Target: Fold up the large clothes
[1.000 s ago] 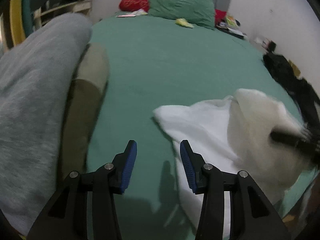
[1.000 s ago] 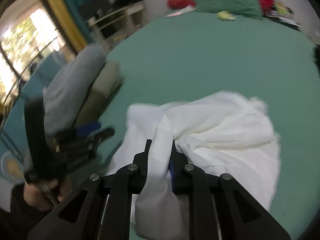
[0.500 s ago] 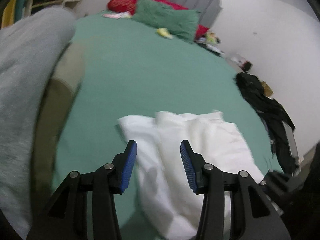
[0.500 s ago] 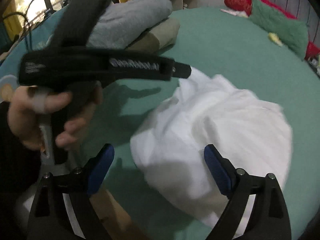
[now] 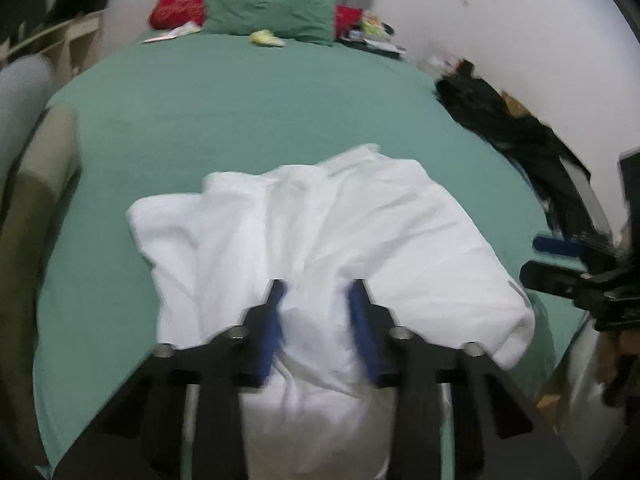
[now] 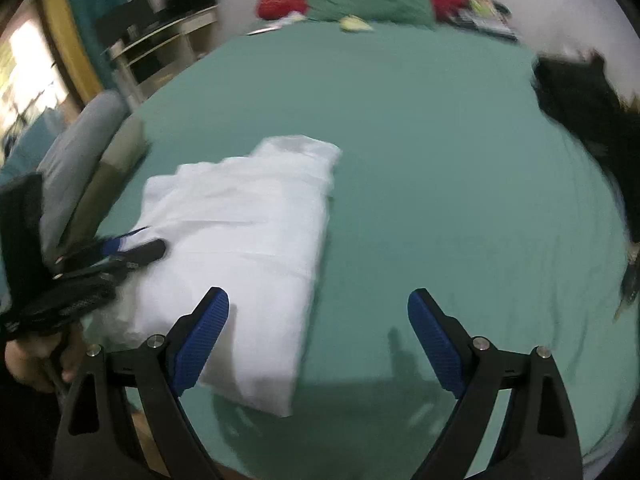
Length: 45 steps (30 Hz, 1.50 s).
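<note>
Green sheeting covers the bed (image 5: 248,112), which fills both views and carries everything. At its head edge a green pillow (image 5: 272,10) leans against a red pillow (image 5: 176,0), with a small yellow item (image 5: 266,38) just in front of them. A dark heap of clothes (image 5: 508,128) lies along the bed's right edge near the white wall. Along the left edge sit a grey folded bundle (image 6: 76,160) and an olive folded piece (image 6: 116,160), touching side by side.

A white garment (image 6: 248,232) lies near the foot edge of the bed, left of centre in the right wrist view, roughly folded into a long block with wrinkles and a bunched end toward the head.

From the left wrist view, the left gripper (image 5: 318,320) is over the garment's near end, its jaws spread, with white cloth bulging up between the blue pads (image 5: 270,332); whether they touch the cloth cannot be told through the blur.

In its own camera, the right gripper (image 6: 318,340) has its jaws spread wide with nothing between them. Its left pad (image 6: 200,338) is over the garment's near corner, its right pad (image 6: 436,342) over bare sheet.
</note>
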Tool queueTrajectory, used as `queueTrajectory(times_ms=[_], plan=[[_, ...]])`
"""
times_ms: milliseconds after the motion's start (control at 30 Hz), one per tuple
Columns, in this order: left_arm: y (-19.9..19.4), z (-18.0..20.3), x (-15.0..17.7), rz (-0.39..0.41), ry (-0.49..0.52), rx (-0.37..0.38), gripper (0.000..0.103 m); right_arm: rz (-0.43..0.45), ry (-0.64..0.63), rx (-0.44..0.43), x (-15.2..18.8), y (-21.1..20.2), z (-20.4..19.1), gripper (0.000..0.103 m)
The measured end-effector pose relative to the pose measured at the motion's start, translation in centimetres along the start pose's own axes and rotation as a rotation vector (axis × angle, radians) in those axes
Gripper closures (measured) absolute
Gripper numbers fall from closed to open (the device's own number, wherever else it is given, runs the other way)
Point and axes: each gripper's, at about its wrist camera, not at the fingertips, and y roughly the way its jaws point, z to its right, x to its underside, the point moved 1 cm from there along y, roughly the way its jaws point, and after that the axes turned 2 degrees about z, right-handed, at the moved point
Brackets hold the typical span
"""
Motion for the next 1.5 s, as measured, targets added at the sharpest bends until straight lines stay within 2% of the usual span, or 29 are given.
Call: queueTrajectory(times_ms=[100,133,267,333,433,567,600,633,667,733,833,967,1033,1133,1200,1300,1367,1433,1500], plan=[[-1.0,-2.3,0.4,0.028,-0.045,-0.139,0.077,-0.006,0.024,-0.033,0.2,1.1,0.4,0.012],[-1.5,-3.2,0.6,0.04,-0.08,-0.157,0.077,-0.004,0.029,-0.051,0.1,1.3,0.4,0.012],[-2.3,-5.8,1.3,0.015,-0.221,-0.171,0.071,0.0,0.071,-0.116,0.2,1.6,0.9,0.012],[-2.2,-7.2,2.1,-0.011,-0.308,-0.134,0.057,-0.001,0.101,-0.164,0.2,1.9,0.5,0.012],[-1.6,-7.9,2.9,-0.04,-0.35,-0.121,0.056,-0.002,0.116,-0.236,0.4,2.2,-0.3,0.012],[-0.7,-7.0,3.4,-0.059,-0.317,-0.154,0.056,-0.072,0.142,-0.296,2.4,5.1,-1.3,0.012],[-0.7,-6.9,3.4,-0.059,-0.313,-0.166,0.056,-0.066,0.154,-0.305,3.0,5.5,-1.2,0.023],[-0.8,-6.7,3.5,-0.055,-0.312,-0.171,0.055,-0.038,0.122,-0.304,3.4,5.3,-1.6,0.07],[-0.8,-6.4,3.3,-0.049,-0.311,-0.161,0.055,-0.057,0.1,-0.328,3.4,5.3,-2.1,0.07],[-0.9,-5.1,2.7,-0.04,-0.299,-0.144,0.055,-0.07,0.119,-0.345,3.5,4.9,-2.0,0.079],[-0.4,-3.6,1.6,-0.032,-0.262,-0.129,0.055,-0.054,0.069,-0.31,3.4,3.2,-1.8,0.083],[-1.0,-0.3,0.7,-0.029,-0.172,-0.108,0.053,-0.03,-0.009,-0.211,3.8,0.4,-1.1,0.083],[-1.5,1.7,0.4,-0.019,-0.114,-0.11,0.05,-0.018,-0.034,-0.161,4.3,-1.2,0.0,0.083],[-1.8,4.9,-0.1,-0.007,-0.059,-0.071,0.047,-0.012,-0.056,-0.095,5.2,-3.4,2.4,0.083],[-1.1,7.0,-0.4,-0.019,-0.036,-0.024,0.046,-0.01,-0.061,-0.059,5.8,-4.5,4.1,0.083],[0.9,9.8,-0.4,-0.06,0.019,0.003,0.045,-0.015,-0.044,-0.037,6.9,-5.3,6.2,0.082],[2.5,11.2,-0.5,-0.094,0.07,-0.035,0.045,-0.022,-0.036,-0.038,7.5,-5.4,6.8,0.08],[4.1,12.1,-0.7,-0.11,0.143,-0.145,0.045,-0.025,-0.029,-0.045,7.9,-5.3,7.2,0.077],[5.5,12.2,-0.9,-0.122,0.179,-0.208,0.045,-0.032,-0.02,-0.044,8.0,-5.2,7.4,0.074]])
